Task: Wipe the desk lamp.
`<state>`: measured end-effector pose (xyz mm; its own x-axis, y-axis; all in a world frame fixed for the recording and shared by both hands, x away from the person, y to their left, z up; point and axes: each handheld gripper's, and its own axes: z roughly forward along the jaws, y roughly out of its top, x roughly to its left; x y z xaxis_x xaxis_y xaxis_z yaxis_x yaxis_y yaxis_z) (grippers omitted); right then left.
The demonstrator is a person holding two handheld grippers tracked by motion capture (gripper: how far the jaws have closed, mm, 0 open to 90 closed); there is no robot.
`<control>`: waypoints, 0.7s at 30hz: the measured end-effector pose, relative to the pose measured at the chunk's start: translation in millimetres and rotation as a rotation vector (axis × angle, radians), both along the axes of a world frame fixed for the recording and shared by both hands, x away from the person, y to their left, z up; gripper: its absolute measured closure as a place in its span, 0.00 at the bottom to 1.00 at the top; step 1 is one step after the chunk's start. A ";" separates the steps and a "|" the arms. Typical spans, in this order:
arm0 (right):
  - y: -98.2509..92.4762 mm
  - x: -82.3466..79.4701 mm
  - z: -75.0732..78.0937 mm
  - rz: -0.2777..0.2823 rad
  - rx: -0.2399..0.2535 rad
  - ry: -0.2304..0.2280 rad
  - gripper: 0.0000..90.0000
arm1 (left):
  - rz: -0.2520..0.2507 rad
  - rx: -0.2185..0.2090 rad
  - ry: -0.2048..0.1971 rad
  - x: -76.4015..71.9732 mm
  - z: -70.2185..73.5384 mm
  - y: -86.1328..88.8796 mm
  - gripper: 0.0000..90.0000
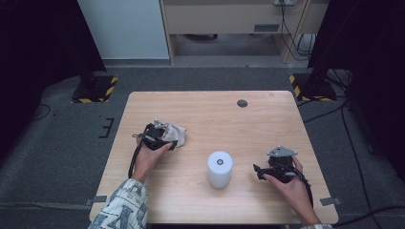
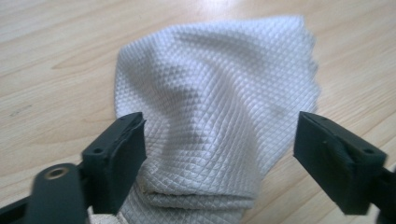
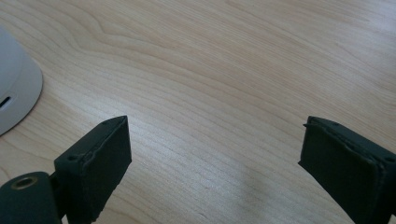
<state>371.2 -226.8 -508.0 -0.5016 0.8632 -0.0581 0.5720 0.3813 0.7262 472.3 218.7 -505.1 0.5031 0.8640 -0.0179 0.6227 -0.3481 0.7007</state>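
Left gripper (image 2: 219, 154) jaws wide apart over the grey cloth (image 2: 219, 112); cloth lies crumpled between them on the counter (image 1: 215, 114), left of centre, not pinched. Right gripper (image 3: 212, 158) open, empty, near the white cylinder (image 1: 219, 168).

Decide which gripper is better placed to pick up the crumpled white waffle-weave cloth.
Left. The left gripper stands open astride the crumpled white waffle-weave cloth; the right gripper is open over bare wooden table.
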 end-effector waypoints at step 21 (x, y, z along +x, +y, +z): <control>-2.9 0.1 -3.9 -0.041 -0.027 0.021 0.09 | 0.020 -0.041 -0.142 -67.1 35.6 45.2 0.06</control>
<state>371.3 -229.7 -511.9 -0.4669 0.8814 -0.0715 0.6029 0.3764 0.7034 405.2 264.0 -469.5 0.4860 0.8738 0.0166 0.5229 -0.3059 0.7956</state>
